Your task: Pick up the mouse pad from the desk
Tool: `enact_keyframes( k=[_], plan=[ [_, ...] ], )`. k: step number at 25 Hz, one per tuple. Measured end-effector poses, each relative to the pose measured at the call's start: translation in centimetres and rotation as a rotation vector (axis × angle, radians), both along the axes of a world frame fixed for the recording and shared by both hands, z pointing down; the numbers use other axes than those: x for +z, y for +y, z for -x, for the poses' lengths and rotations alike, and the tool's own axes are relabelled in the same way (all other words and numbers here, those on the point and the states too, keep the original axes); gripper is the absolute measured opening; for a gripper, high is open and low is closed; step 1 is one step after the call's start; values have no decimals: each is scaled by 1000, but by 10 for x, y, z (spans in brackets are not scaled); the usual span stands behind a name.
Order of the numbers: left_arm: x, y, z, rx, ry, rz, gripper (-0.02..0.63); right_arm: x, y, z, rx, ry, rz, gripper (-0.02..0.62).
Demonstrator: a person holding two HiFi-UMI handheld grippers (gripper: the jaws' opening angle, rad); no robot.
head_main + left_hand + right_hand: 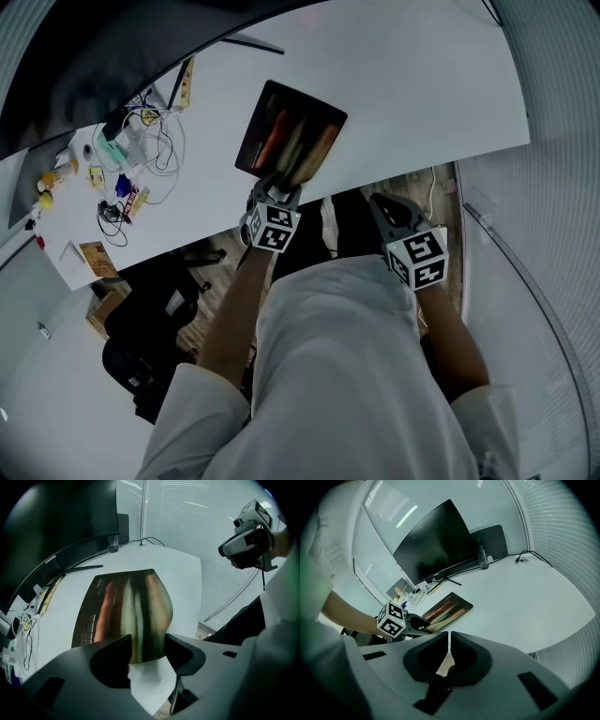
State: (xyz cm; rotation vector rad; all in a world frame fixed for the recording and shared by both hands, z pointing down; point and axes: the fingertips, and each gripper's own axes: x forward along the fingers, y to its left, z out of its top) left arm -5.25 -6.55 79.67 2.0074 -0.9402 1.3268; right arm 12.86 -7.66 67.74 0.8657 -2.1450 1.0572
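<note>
A dark mouse pad (291,136) with red and green streaks lies on the white desk (422,84). My left gripper (279,186) is at the pad's near end. In the left gripper view the near right corner of the pad (126,611) sits between the jaws of the left gripper (147,648), which touch it on both sides, and its edge bulges there. My right gripper (380,202) hangs off the desk's front edge, over the person's lap. Its jaws (449,637) are shut with nothing in them. The right gripper view shows the pad (449,606) and the left gripper (412,625).
A curved black monitor (431,541) stands at the back of the desk. Cables and several small items (131,159) crowd the desk's left end. A black office chair (141,328) stands on the floor at the left. The desk's front edge (412,169) is near both grippers.
</note>
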Motion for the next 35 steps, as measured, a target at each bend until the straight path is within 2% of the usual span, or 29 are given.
enact_keyframes(
  k=[3, 5, 7, 10, 14, 19, 27, 35],
  plan=[
    [0, -6, 8, -25, 1, -3, 170, 0, -3, 2, -12, -3, -4, 37],
    [0, -10, 15, -57, 1, 5, 88, -2, -5, 3, -23, -7, -12, 37],
    [0, -13, 19, -66, 8, 17, 55, -5, -7, 4, -38, -8, -18, 37],
    [-4, -14, 20, -59, 12, 19, 44, -8, -12, 3, -57, -8, -29, 37],
    [-17, -19, 24, -97, 14, -18, 40, -14, -21, 4, -81, -17, -52, 37],
    [-52, -30, 33, -173, 22, -108, 38, -27, -29, 14, -109, -37, -74, 37],
    [-118, -44, 67, -317, 69, -266, 38, -50, -38, 41, -173, -49, -137, 37],
    [-182, -22, 101, -437, 129, -383, 38, -78, -36, 69, -194, -48, -223, 37]
  ],
)
